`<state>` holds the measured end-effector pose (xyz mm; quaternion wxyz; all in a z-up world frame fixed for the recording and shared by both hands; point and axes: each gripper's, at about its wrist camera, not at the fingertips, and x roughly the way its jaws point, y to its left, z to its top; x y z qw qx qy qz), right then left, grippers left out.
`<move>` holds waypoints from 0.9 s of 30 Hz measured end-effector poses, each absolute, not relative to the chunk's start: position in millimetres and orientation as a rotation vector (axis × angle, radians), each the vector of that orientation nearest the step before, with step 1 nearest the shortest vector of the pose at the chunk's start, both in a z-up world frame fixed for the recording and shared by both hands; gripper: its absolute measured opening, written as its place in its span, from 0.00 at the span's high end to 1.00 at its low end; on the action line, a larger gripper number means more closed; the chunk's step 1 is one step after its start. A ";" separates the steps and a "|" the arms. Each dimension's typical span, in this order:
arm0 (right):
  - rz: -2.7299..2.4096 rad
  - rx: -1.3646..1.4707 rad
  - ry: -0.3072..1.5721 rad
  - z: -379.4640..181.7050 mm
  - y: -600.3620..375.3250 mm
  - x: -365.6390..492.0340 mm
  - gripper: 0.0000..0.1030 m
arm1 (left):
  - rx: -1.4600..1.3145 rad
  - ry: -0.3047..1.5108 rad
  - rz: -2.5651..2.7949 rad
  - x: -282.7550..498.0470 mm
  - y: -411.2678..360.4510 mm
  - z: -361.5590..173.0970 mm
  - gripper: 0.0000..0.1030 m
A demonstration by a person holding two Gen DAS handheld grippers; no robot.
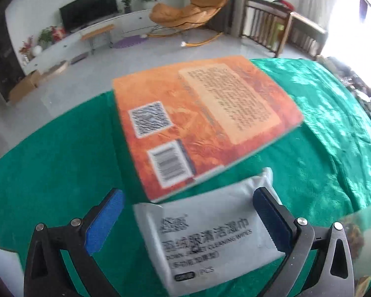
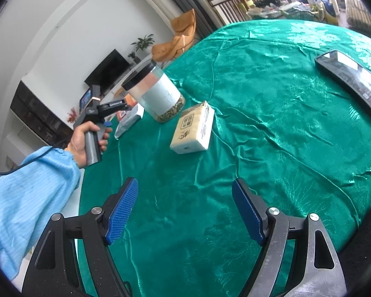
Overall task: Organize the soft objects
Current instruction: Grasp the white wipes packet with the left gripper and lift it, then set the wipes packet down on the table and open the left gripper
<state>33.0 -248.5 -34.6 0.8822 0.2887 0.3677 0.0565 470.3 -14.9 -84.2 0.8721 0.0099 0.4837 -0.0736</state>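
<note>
Green satin cloth covers the round surface [image 1: 321,128]. In the left wrist view a white soft pack of cleaning wipes [image 1: 210,235] lies between the blue pads of the left gripper [image 1: 188,220], its far edge tucked under the near corner of an orange paperback book [image 1: 200,118] toward 12 o'clock. The jaws stand wide; the pad at 3 o'clock looks to be at the pack's edge, the one at 9 o'clock is clear of it, so nothing is gripped. To take it well, I judge the gripper should centre over the pack, close on its short sides, and slide it back toward 6 o'clock from under the book before lifting.

From the right wrist view, the right gripper [image 2: 185,208] hangs wide and empty above bare cloth. A beige soft tissue pack [image 2: 193,131] lies at 12 o'clock, beside a clear plastic jar with a black lid [image 2: 153,91] at 11 o'clock. A dark phone [image 2: 351,81] lies at 2 o'clock. A hand [image 2: 86,141] in a light blue sleeve [image 2: 29,195] holds the other handle at 9 o'clock.
</note>
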 end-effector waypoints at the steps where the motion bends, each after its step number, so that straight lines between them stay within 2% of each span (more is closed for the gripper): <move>1: 0.117 0.604 0.772 -35.6 -248.5 33.6 0.21 | -0.006 1.044 -0.220 466.3 -15.4 -86.2 0.00; 6: 0.112 0.607 0.777 -36.2 -248.4 34.4 0.21 | 0.166 1.174 -0.431 427.9 -23.5 -85.3 0.00; 8: 0.113 0.606 0.773 -35.4 -248.3 34.3 0.21 | 0.315 1.200 -0.474 411.7 -30.8 -84.6 0.00; 11: 0.116 0.601 0.772 -34.7 -247.4 33.5 0.21 | 0.534 1.058 -0.378 403.0 -48.9 -76.7 0.00; 13: 0.115 0.597 0.772 -34.6 -246.8 33.6 0.21 | 0.582 1.006 -0.355 410.6 -61.5 -74.4 0.00; 18: 0.109 0.606 0.780 -36.7 -248.1 35.4 0.21 | 0.539 0.961 -0.398 446.4 -89.6 -75.5 0.00; 22: 0.108 0.623 0.799 -40.3 -250.1 38.2 0.21 | 0.494 1.001 -0.419 469.1 -90.0 -89.2 0.00; 25: 0.107 0.636 0.806 -42.4 -251.7 39.2 0.21 | 0.348 1.100 -0.436 484.5 -80.3 -96.5 0.00; 27: 0.105 0.645 0.811 -44.0 -252.5 40.6 0.21 | 0.343 1.138 -0.447 479.3 -78.4 -99.5 0.00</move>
